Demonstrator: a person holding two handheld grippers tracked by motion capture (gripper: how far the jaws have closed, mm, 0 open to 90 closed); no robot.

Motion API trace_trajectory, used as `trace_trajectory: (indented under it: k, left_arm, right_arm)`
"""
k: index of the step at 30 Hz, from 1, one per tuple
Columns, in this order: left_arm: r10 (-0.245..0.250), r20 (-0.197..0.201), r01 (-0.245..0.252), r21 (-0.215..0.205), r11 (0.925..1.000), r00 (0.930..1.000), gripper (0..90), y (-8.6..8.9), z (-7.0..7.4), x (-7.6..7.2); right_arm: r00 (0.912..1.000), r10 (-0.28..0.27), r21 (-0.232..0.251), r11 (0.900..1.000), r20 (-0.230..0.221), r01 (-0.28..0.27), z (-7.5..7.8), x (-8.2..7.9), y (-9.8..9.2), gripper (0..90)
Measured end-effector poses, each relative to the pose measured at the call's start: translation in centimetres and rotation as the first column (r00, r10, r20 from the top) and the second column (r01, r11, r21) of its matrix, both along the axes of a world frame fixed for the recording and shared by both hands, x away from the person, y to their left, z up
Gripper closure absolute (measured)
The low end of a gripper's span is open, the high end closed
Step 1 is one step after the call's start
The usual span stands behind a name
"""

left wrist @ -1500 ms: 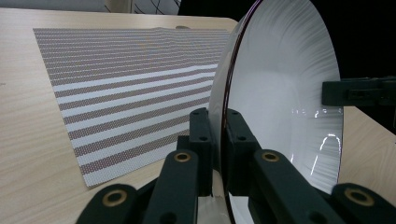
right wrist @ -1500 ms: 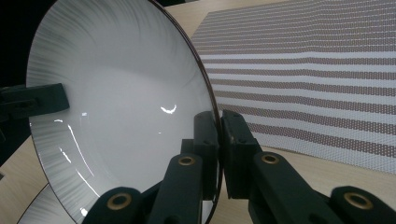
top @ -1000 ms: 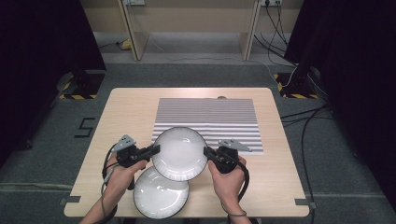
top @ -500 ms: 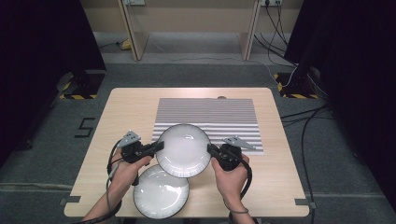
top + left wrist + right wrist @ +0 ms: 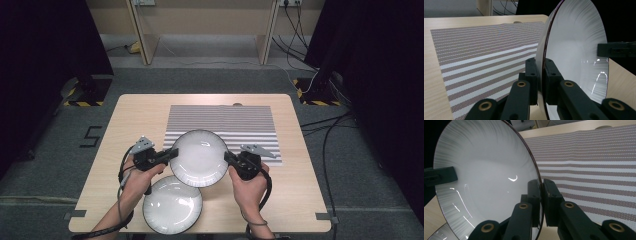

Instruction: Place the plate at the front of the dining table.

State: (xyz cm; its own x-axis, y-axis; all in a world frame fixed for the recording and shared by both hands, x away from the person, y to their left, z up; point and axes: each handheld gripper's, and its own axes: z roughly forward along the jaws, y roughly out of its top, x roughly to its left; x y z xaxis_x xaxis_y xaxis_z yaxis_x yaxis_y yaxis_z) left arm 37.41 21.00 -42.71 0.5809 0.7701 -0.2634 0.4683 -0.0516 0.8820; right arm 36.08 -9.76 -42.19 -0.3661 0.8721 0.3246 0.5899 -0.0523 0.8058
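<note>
Working over a pale wooden table (image 5: 300,200) on grey carpet, with dark curtains closing off both sides.

Passing first, at the near edge and left of the middle, a second white plate (image 5: 172,207) lying flat on the wood.

Reaching in from that same edge with a left hand (image 5: 137,177) and a right hand (image 5: 247,187), forearms angling inward, wrists kept about level, and aiming the two tools at each other across the middle.

Clamping the left gripper (image 5: 172,152) tight on the left rim of the raised white plate (image 5: 200,157), and the right gripper (image 5: 230,157) tight on the opposite rim. Pinching the thin edge from both faces, as seen close up along the left gripper (image 5: 541,68) and the right gripper (image 5: 541,187).

Holding that raised plate clear of the wood near the table's middle, overlapping the far rim of the flat plate and the near edge of the striped mat (image 5: 220,117).

Judging the step in hand: carrying the plate two-handed, probably toward the mat.

Calling next for moving both hands together at one height, keeping the dish level, and lowering it fully onto the mat before easing either grip.
</note>
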Motion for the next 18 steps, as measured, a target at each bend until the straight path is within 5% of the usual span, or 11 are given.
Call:
trace_trajectory:
  k: [18]
  left_arm:
    - [-0.003, 0.005, 0.003, 0.006, 1.0000, 1.0000, 83.1, -0.6, 0.1, 1.2]
  right_arm:
    - [0.9997, -0.021, -0.002, 1.000, 0.008, 0.021, 0.0, 0.6, -0.4, 85.0]
